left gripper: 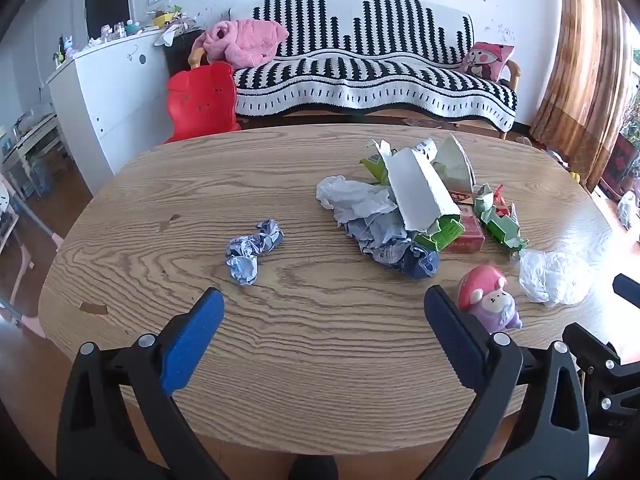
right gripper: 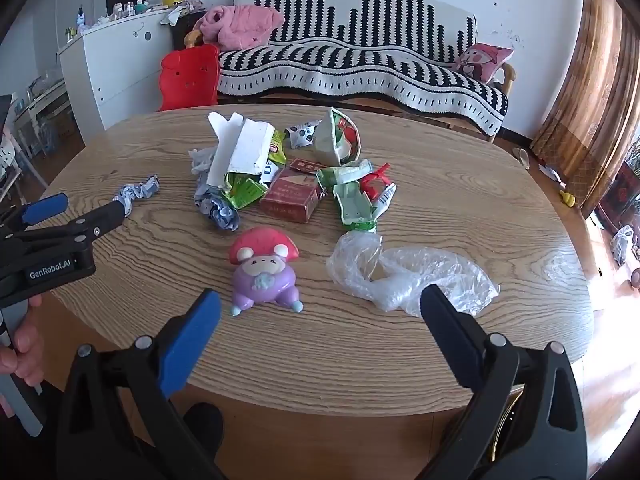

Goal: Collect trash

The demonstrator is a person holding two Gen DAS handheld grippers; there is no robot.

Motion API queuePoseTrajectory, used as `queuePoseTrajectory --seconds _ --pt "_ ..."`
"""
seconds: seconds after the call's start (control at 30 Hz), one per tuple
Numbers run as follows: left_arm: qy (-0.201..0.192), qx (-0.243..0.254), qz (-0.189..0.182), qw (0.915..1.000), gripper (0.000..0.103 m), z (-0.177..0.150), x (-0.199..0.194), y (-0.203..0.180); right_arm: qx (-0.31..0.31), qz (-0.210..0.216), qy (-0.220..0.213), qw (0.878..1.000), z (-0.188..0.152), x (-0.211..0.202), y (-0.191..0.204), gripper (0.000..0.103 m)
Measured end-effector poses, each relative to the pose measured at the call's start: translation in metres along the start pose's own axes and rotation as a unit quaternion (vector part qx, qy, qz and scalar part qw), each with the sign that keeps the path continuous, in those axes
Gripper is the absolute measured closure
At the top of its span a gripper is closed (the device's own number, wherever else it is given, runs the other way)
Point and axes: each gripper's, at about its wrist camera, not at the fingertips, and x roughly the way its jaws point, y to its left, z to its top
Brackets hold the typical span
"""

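Both my claws hang wide and empty over the near edge of the counter [left gripper: 280, 360]: the left claw [left gripper: 324, 332] and the right claw [right gripper: 320, 330]. Nothing looks collected yet, and I see no bin.

Just past my right claw, at twelve o'clock, sits a mushroom toy [right gripper: 264, 272], which I judge is not trash; a crumpled plastic bag [right gripper: 408, 276] lies at one o'clock. From my left claw, a paper wad [left gripper: 254, 250] lies apart at eleven. Farther on, mid-counter, the main heap waits: a white carton [right gripper: 240, 152], a red box [right gripper: 292, 198], green wrappers [right gripper: 352, 204]. All of it is left to gather.
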Motion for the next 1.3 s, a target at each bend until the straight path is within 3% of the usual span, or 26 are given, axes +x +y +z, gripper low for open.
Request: queuePoseTrajectory --seconds 1.3 --pt "0.005 0.001 0.001 1.0000 0.005 -0.0037 0.0037 -0.0033 -0.002 0.000 -0.003 1.000 -0.0012 -0.0039 0.0009 0.006"
